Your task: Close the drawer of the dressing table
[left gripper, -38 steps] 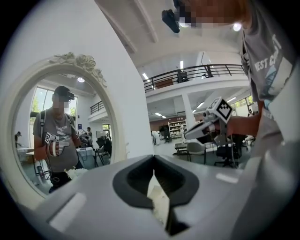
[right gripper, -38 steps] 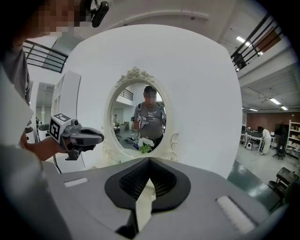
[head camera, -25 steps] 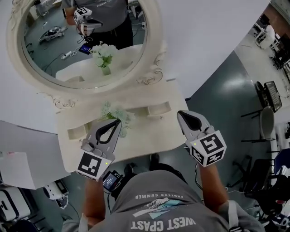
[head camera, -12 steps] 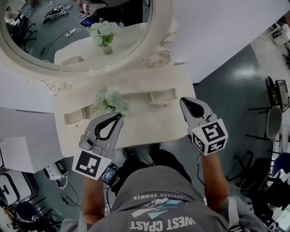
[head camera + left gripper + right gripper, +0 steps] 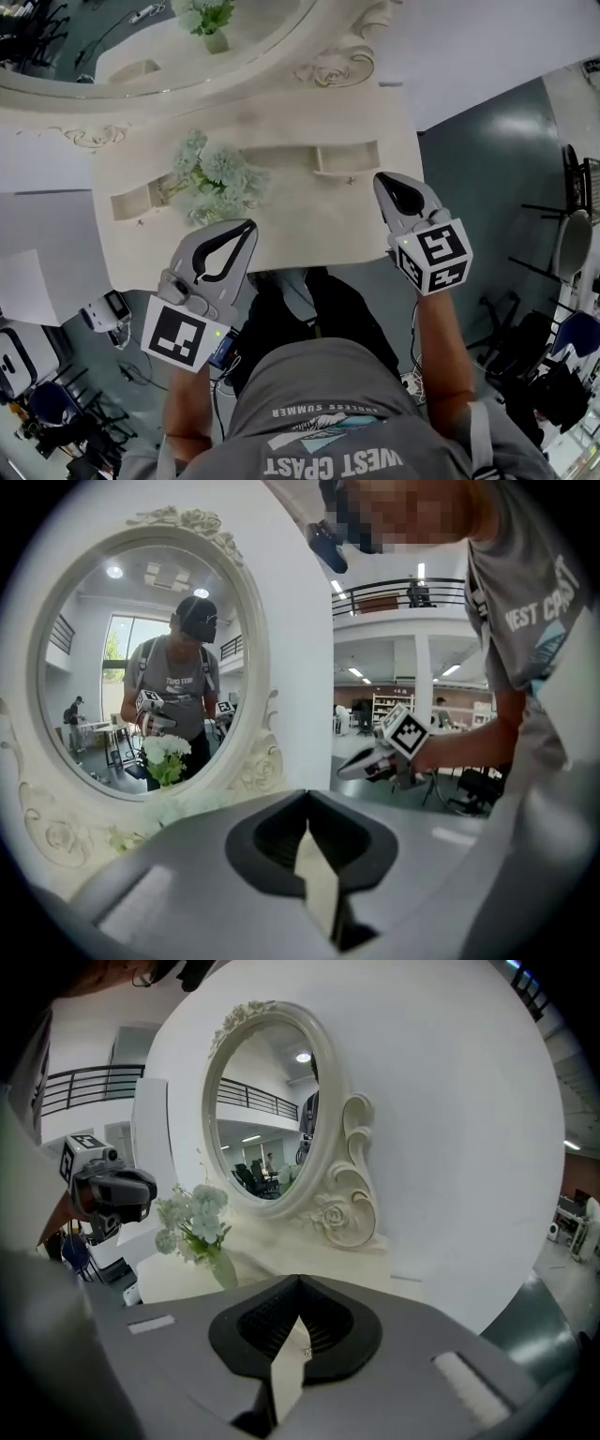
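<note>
The cream dressing table (image 5: 281,220) lies below me, its oval mirror (image 5: 187,70) at the top. On its top stand two small drawers, the left drawer (image 5: 131,201) and the right drawer (image 5: 347,156); both show a hollow inside and look pulled out a little. My left gripper (image 5: 247,227) hangs over the table's front edge, its jaws together and empty. My right gripper (image 5: 380,178) is by the front right corner, near the right drawer, also shut and empty. Both gripper views show the jaw tips touching: left gripper (image 5: 306,795), right gripper (image 5: 298,1281).
A vase of pale flowers (image 5: 211,178) stands between the two drawers, also seen as flowers (image 5: 192,1218) in the right gripper view. A white wall is behind the mirror. Grey floor with a white device (image 5: 98,314) lies left, chairs (image 5: 572,244) right.
Both grippers have sunk toward the table's front edge and stayed shut. The mirror has slid up out of the head view, and the table top now fills more of it.
</note>
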{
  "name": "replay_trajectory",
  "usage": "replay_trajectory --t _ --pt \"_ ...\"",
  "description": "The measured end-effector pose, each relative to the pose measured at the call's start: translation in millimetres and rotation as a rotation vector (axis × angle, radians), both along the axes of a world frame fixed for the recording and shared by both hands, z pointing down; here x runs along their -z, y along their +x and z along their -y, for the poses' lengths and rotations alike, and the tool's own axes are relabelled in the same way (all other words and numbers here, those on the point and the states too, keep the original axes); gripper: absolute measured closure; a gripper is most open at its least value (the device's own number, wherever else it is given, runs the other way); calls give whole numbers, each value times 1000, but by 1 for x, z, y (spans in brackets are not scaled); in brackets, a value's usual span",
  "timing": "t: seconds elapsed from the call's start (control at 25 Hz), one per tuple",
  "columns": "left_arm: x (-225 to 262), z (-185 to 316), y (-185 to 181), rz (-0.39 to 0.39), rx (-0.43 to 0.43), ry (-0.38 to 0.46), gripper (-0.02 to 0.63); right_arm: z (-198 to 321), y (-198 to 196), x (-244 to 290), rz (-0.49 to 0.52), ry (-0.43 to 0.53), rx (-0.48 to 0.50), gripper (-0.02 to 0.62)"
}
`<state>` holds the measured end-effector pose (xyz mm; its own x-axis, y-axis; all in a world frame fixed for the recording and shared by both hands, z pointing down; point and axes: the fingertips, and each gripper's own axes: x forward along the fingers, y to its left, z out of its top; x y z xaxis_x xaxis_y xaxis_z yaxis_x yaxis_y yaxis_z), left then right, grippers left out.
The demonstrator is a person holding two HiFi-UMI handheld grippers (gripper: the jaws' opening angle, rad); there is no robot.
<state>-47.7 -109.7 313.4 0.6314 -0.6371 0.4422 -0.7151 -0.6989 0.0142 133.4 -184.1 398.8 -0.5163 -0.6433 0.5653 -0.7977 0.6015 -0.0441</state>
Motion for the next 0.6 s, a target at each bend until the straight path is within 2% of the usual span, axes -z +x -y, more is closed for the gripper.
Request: replay_trajectory --t 0.32,0.6 --pt "-49 -10 17 -2 -37 -90 601 5 2 -57 -19 -51 1 594" --pt "-76 -10 31 9 -101 -91 601 5 2 -101 -32 -104 -4 574"
